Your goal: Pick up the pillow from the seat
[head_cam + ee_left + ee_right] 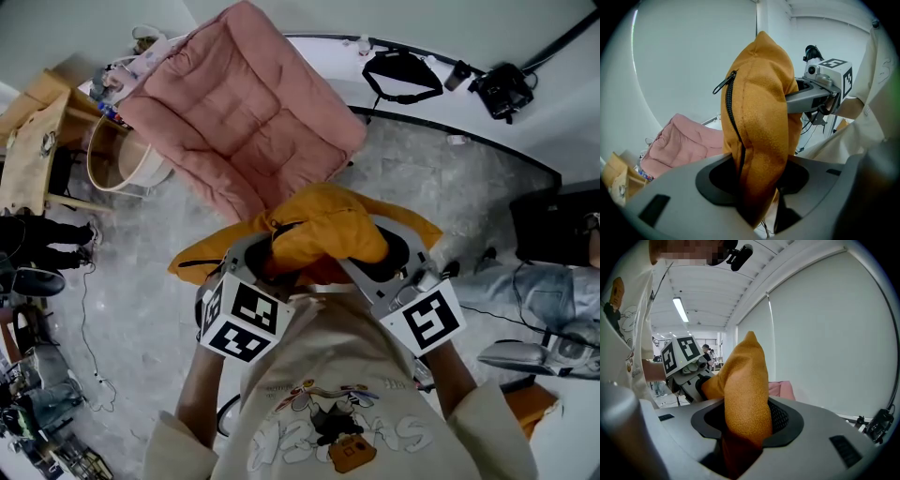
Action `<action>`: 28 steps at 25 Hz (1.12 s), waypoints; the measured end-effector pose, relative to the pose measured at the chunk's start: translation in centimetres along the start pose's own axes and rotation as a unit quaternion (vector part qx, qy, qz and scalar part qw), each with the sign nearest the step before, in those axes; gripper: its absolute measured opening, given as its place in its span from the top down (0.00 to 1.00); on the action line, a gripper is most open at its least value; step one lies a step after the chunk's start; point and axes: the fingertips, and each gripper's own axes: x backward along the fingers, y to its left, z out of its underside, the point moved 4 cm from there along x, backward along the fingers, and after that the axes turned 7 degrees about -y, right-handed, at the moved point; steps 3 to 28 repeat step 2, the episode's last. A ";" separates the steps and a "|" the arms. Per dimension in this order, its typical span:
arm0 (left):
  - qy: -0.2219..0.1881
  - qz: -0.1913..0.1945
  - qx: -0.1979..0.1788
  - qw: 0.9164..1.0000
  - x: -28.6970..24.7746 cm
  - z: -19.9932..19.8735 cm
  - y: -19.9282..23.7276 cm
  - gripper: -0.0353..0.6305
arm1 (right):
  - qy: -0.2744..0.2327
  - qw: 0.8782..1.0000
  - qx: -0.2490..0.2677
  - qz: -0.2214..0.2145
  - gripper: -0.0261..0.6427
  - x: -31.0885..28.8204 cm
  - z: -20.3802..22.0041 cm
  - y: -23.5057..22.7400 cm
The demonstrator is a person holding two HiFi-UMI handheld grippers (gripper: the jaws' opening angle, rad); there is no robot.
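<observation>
looking steeply down in the head view and finding the mustard pillow (323,230) lifted clear of the pink quilted seat (239,112), hanging over the speckled floor (141,291), just in front of a cream printed shirt (328,412). pinching it from both sides: biting its near left part with the left claw (265,258) and its near right part with the right claw (382,255), pointing each marker cube (242,323) back toward the chest.

revealing only in the left claw view: a black zipper (731,117) running down the pillow's edge, its pull sticking out to the left. clamping a thick fold of fabric between partly closed jaws there, pressing into it. also catching the right claw reaching in from the right against the pillow's far side, and the seat lying low at the left, well apart from the pillow.

revealing only in the right claw view: a ribbed ceiling with a strip light (680,309) and a pale wall (825,343). squeezing a tall orange fold between partly closed jaws here too, with just a sliver of pink seat peeking out behind the pillow.
</observation>
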 end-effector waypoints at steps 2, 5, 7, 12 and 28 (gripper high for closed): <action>-0.001 0.002 -0.003 1.000 -0.1 -0.3 0.2 0.65 | 0.001 1.000 -0.002 0.004 0.65 0.0 -0.1 -0.2; -0.001 0.002 -0.003 1.000 -0.1 -0.3 0.2 0.65 | 0.001 1.000 -0.002 0.004 0.65 0.0 -0.1 -0.2; -0.001 0.002 -0.003 1.000 -0.1 -0.3 0.2 0.65 | 0.001 1.000 -0.002 0.004 0.65 0.0 -0.1 -0.2; -0.001 0.002 -0.003 1.000 -0.1 -0.3 0.2 0.65 | 0.001 1.000 -0.002 0.004 0.65 0.0 -0.1 -0.2; -0.001 0.002 -0.003 1.000 -0.1 -0.3 0.2 0.65 | 0.001 1.000 -0.002 0.004 0.65 0.0 -0.1 -0.2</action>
